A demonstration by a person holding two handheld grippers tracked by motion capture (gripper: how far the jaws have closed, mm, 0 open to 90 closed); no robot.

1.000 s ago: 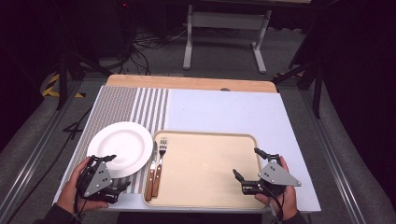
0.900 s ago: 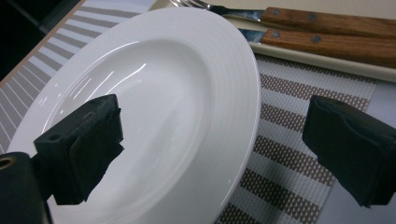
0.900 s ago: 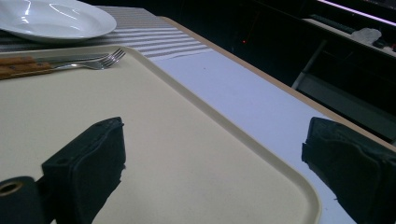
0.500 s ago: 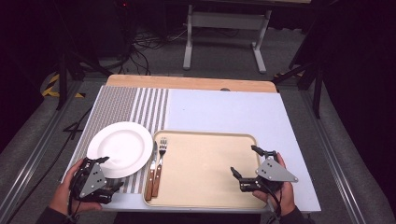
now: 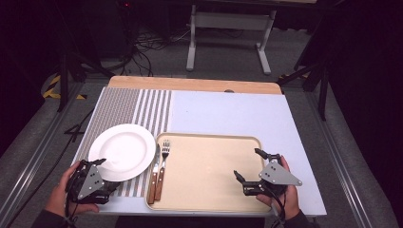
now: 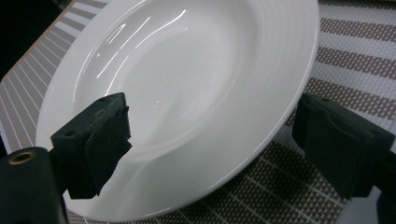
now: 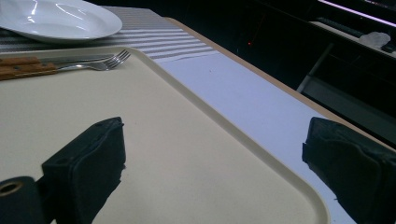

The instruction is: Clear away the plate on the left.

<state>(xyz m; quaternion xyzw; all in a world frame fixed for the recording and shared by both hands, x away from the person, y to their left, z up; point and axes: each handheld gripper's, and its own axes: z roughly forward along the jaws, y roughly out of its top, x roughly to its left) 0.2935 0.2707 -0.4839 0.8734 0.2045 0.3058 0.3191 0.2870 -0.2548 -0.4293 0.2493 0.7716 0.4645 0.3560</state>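
Observation:
A white plate [image 5: 122,151] lies on a striped placemat [image 5: 142,104] at the near left. My left gripper [image 5: 108,174] is at the plate's near rim, pointing up and right. In the left gripper view the plate [image 6: 187,84] shows one jaw above its bowl and the other outside the rim over the mat [image 6: 355,51]. The left gripper [image 6: 215,112] has its jaws just closing a little, with the rim between them but no pad touching it. My right gripper [image 5: 246,163] stands open and holds nothing over the near right corner of the beige tray [image 5: 209,136].
A fork [image 5: 164,156] and a knife [image 5: 155,171] with wooden handles lie side by side at the tray's left edge. The right gripper view shows the fork [image 7: 102,63] and the bare tray [image 7: 163,154]. Pale blue tabletop [image 5: 228,114] stretches behind the tray.
My left gripper has slid a little to the left and toward the near edge, and its jaws have narrowed slightly. The right gripper has kept still.

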